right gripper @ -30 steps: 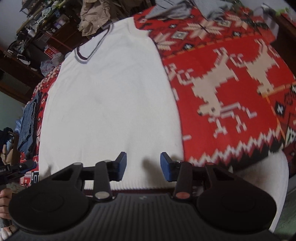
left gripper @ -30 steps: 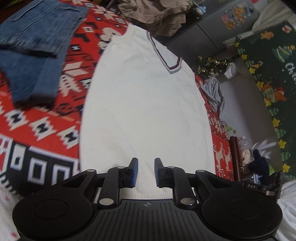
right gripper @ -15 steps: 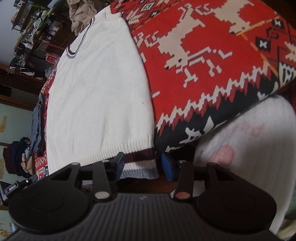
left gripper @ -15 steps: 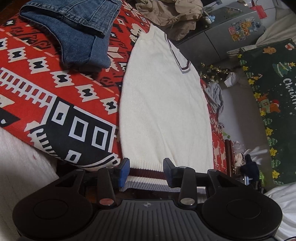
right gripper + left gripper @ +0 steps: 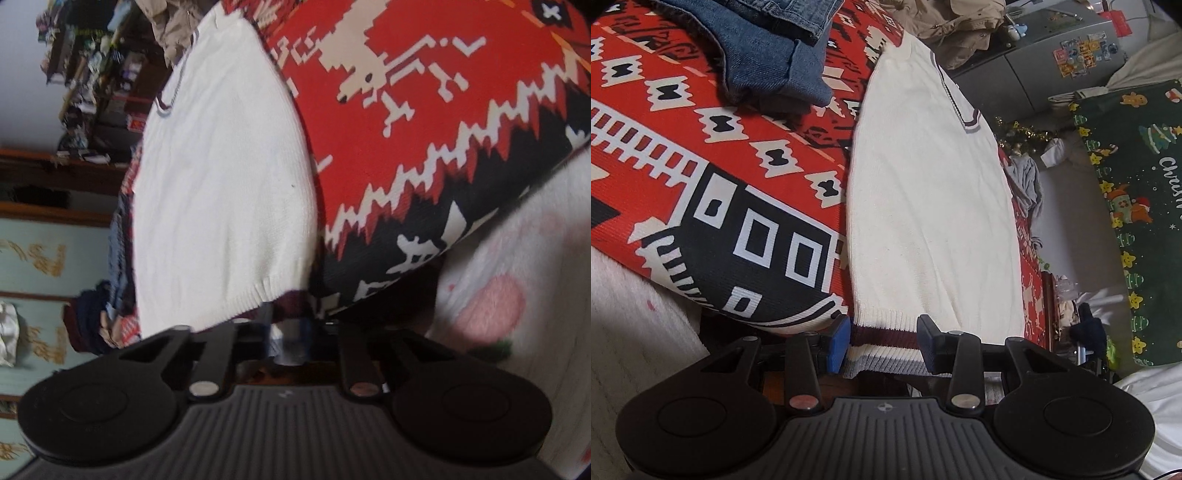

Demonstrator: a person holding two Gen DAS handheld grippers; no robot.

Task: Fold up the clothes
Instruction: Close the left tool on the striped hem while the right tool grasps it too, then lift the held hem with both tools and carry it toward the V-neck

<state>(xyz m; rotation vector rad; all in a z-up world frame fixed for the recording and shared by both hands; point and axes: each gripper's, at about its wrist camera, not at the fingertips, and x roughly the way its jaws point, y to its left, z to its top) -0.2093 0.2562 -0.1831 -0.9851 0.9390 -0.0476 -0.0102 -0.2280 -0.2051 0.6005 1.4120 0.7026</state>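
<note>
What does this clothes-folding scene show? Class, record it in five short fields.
garment: white sweater lying flat, striped hem hanging over the edge
surface: red patterned blanket
nearby: folded jeans beside the sweater
left tongs: open, hem between the pads
right tongs: just closed on the hem; view blurred

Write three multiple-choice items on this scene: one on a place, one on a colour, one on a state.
1. Where do the folded jeans lie?
A. on the patterned blanket, beside the sweater
B. on top of the sweater
C. on the floor

2. What colour is the sweater body?
A. navy
B. cream white
C. green

3. How does the left gripper stand at the sweater's striped hem?
A. jaws apart, hem between them
B. clamped shut well above the hem
C. holding the jeans

Key: 1 A, denim rests on the blanket, off the knit. 2 B, the knit is cream. 3 A, blue pads flank the hem.
</note>
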